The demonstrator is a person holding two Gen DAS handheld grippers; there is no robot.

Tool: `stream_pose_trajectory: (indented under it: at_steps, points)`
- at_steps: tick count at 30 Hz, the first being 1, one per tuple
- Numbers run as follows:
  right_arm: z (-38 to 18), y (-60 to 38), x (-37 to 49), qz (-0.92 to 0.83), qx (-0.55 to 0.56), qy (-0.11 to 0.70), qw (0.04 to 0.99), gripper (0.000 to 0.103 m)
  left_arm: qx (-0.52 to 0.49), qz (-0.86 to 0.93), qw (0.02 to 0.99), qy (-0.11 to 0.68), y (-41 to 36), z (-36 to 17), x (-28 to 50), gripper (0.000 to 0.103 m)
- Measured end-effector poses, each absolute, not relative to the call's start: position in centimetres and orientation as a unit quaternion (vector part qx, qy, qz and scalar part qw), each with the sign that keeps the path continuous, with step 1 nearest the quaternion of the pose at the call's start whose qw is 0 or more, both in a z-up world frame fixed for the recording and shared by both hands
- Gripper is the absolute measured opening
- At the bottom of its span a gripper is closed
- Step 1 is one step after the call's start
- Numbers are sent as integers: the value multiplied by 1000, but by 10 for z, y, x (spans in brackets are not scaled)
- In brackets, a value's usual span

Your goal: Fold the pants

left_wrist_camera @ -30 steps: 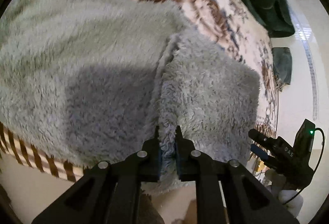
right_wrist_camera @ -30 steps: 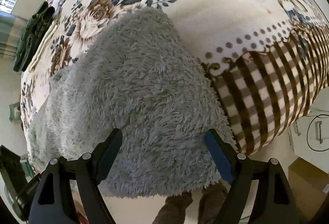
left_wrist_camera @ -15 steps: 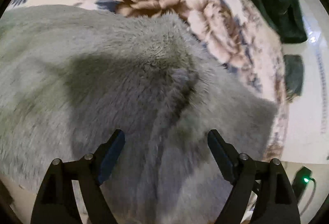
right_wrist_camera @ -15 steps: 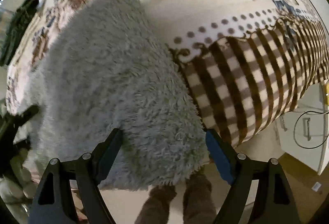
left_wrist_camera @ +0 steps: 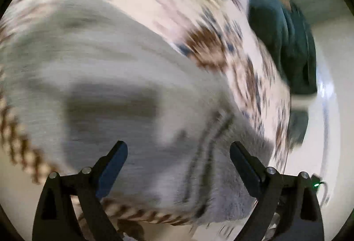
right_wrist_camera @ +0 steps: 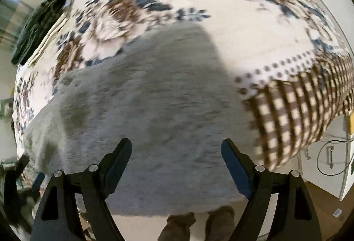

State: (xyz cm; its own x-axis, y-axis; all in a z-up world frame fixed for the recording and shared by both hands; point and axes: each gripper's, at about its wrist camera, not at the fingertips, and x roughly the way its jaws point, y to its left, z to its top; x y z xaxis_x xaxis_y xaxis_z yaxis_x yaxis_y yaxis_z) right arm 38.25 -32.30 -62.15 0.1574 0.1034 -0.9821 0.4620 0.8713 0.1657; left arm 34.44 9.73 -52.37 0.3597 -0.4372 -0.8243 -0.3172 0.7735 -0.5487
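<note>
Left wrist view, blurred: left gripper [left_wrist_camera: 178,161] jaws opening, nothing pinched. Pants [left_wrist_camera: 115,90] lie flat on the bed [left_wrist_camera: 177,8] right below, seam ridge running away between the fingers.

Right wrist view: right gripper [right_wrist_camera: 176,158] spread wide, empty, above the pants' near edge; long axis runs up-left, toward the left hand's side.

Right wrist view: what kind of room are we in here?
Most likely a bedroom at home. Grey fleece pants lie on a bed with a floral cover that hangs over the edge in a brown check border. Dark green clothes sit at the far edge, and white cabinets stand beside it.
</note>
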Motion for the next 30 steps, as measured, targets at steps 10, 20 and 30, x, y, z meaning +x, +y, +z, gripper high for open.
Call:
stream_pose_trajectory:
  at_steps: [10,20,30]
  points:
    - [-637,-246,421,-153,110,663,724,85,-485,134,723,474,248,-571,300,94]
    - [-660,-225,438,-176,70,684,704,85,-495,146,708,481,266,-616,345,93]
    - [-651,-228,432,-143,48,682,715,85,-422,87,806,405,232,-548,331,26]
